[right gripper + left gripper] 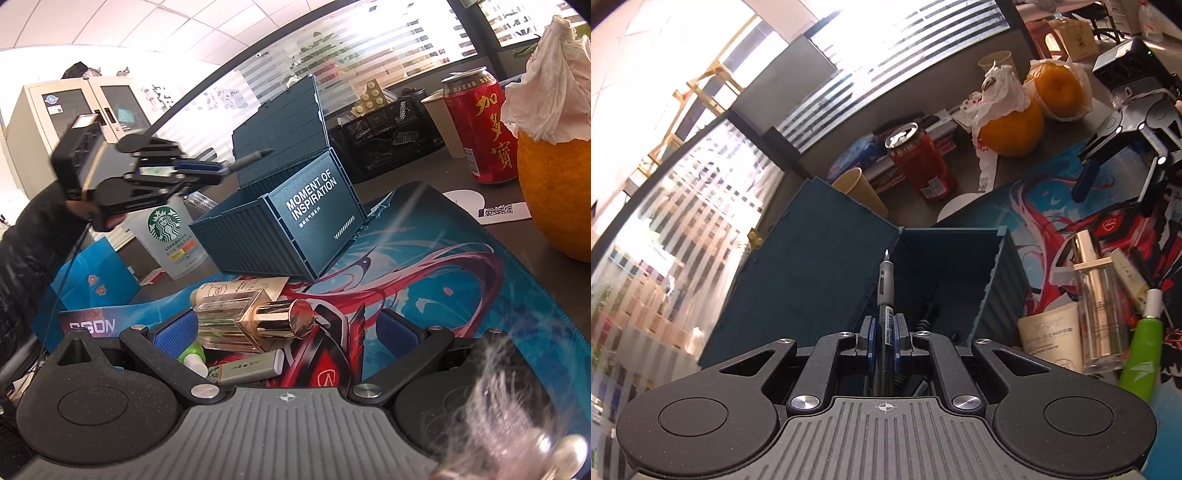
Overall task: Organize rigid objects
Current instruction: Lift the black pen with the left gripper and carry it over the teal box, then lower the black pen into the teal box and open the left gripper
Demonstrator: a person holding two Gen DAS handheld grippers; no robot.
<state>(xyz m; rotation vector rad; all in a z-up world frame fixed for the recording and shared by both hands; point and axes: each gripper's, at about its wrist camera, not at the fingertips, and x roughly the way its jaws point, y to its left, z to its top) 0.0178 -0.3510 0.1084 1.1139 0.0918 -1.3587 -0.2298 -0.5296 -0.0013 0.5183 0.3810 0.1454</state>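
Note:
My left gripper [884, 332] is shut on a black fountain pen [885, 291] and holds it above the open teal container box [960, 280]. The right wrist view shows that gripper [207, 171], its pen [251, 157] and the box [295, 221] with its lid up. My right gripper [286, 328] is open over a pile of cosmetics: a gold-capped glass bottle [258, 317], a grey tube [251, 367] and a green bottle [192, 354]. In the left wrist view the right gripper [1115, 177] hangs open above the mat.
A red drink can [919, 162], two oranges wrapped in tissue [1012, 125], paper cups [864, 192] and books stand behind the box. A Starbucks cup [170, 236] and a black mesh basket [388, 144] flank the box. A printed desk mat [443, 273] covers the table.

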